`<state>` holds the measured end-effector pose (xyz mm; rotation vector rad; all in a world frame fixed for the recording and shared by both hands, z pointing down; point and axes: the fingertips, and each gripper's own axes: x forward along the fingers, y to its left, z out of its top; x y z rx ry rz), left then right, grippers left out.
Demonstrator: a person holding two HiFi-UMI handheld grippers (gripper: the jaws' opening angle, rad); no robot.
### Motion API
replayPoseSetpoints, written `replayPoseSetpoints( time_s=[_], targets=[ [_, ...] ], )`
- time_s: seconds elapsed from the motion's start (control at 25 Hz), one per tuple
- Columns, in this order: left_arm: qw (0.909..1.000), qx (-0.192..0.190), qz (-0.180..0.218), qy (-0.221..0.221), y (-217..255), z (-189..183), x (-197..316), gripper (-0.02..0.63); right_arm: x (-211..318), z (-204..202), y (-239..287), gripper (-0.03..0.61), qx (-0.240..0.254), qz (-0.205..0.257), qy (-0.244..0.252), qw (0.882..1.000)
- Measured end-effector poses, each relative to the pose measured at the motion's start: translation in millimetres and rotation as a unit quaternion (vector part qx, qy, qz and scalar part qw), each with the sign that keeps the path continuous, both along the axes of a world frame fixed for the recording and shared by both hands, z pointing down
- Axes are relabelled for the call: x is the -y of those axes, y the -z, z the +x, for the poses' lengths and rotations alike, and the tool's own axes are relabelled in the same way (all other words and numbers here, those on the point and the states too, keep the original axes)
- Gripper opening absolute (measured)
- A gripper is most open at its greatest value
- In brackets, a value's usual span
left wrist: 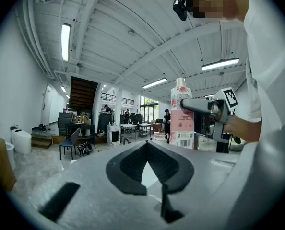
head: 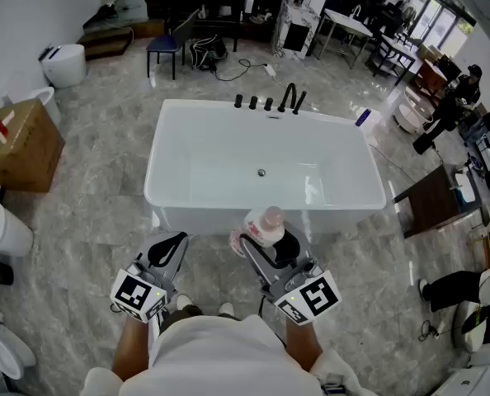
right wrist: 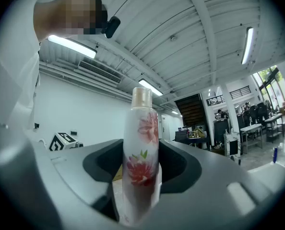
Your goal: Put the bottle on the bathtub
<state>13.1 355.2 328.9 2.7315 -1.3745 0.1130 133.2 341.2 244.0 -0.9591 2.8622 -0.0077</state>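
Observation:
A white bottle with red flower print and a pale pink cap (head: 266, 225) (right wrist: 141, 157) stands upright between the jaws of my right gripper (head: 263, 239) (right wrist: 141, 176), which is shut on it, just short of the near rim of the white bathtub (head: 171, 206). The same bottle (left wrist: 182, 114) shows in the left gripper view, held by the right gripper. My left gripper (head: 172, 247) (left wrist: 145, 169) hangs beside it to the left, its jaws closed together with nothing between them.
Black taps (head: 270, 101) line the tub's far rim, with a blue bottle (head: 362, 117) at its far right corner. A cardboard box (head: 18, 145) and toilets (head: 63, 63) stand left. A dark wooden table (head: 433, 198) is at the right. Marble floor surrounds the tub.

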Motion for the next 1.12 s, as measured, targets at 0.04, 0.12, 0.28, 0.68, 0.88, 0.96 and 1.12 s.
replayPoseSetpoints(
  time_s=[0.04,0.12,0.28,0.68,0.88,0.96,1.12],
  targets=[
    [1.0,0.0,-0.001,0.0,0.2,1.0,0.0,0.002,1.1,2.4,1.3,0.236,0.0,0.0,-0.003,1.0],
    [1.0,0.0,-0.003,0.001,1.4,2.2,-0.1,0.002,3.1,5.5,3.8,0.236,0.0,0.0,-0.007,1.0],
    [1.0,-0.002,0.0,0.002,3.0,1.0,0.4,0.002,5.4,6.1,5.4,0.236,0.003,0.0,-0.011,1.0],
    [1.0,-0.006,-0.003,0.007,1.1,2.8,-0.4,0.002,4.5,8.1,3.1,0.236,0.01,-0.006,-0.006,1.0],
    [0.9999,-0.007,-0.005,0.01,-1.3,4.8,0.2,0.002,5.2,10.0,3.7,0.238,0.024,-0.009,0.003,1.0],
    [0.9999,-0.006,-0.005,0.011,-1.6,4.3,-1.3,0.002,4.3,9.5,2.5,0.238,0.021,-0.008,0.003,1.0],
    [0.9999,-0.002,-0.003,0.011,1.8,4.0,-0.7,0.002,3.9,9.0,3.5,0.238,0.021,-0.007,0.003,1.0]
  ],
)
